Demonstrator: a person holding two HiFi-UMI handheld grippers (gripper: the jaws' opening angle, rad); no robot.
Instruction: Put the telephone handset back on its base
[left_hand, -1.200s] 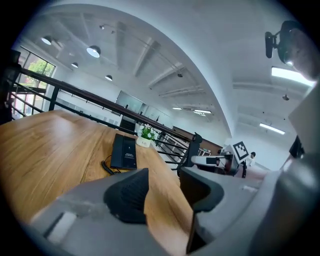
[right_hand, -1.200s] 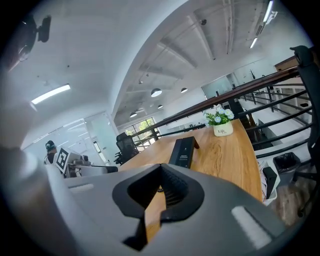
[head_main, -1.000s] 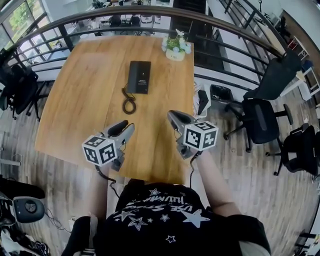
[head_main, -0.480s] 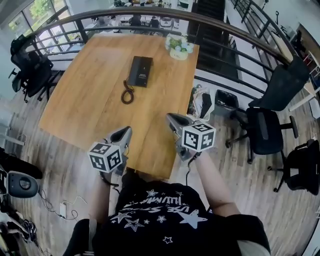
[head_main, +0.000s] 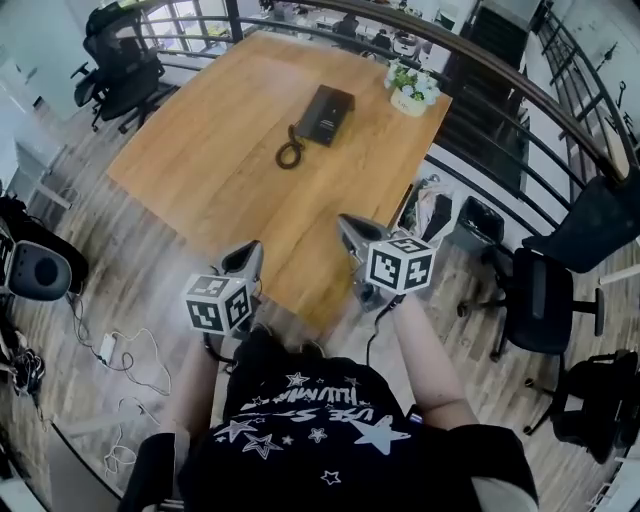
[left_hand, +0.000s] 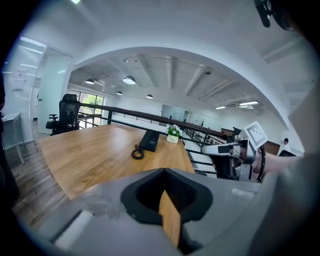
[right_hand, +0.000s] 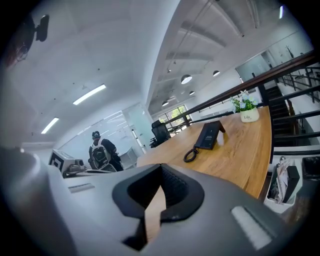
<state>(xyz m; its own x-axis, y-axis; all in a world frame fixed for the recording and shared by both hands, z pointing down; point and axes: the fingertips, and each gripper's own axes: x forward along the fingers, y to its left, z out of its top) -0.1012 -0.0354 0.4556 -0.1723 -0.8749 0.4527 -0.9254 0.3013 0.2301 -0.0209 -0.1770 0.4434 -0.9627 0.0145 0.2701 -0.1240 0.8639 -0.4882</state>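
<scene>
The black telephone (head_main: 326, 112) lies far across the wooden table (head_main: 230, 170), its coiled cord (head_main: 290, 156) on the near side. I cannot tell whether the handset sits apart from the base. The telephone (left_hand: 149, 140) and cord (left_hand: 137, 152) look small in the left gripper view, and the telephone (right_hand: 209, 135) also shows in the right gripper view. My left gripper (head_main: 245, 260) hangs shut and empty just off the table's near edge. The right gripper (head_main: 346, 224), also shut with nothing in it, is held above the near corner. Both are well short of the phone.
A potted plant (head_main: 410, 90) stands behind the phone at the table's far end. A curved railing (head_main: 500, 75) runs behind the table, with office chairs (head_main: 545, 300) to the right and bags (head_main: 435, 215) by the table's right edge. Cables (head_main: 110, 350) lie on the floor at left. A person with a backpack (right_hand: 100, 150) stands far off.
The left jaws have closed. The view has drawn back and swung, so the table and telephone now lie farther away and up to the right. Both grippers stay near the body.
</scene>
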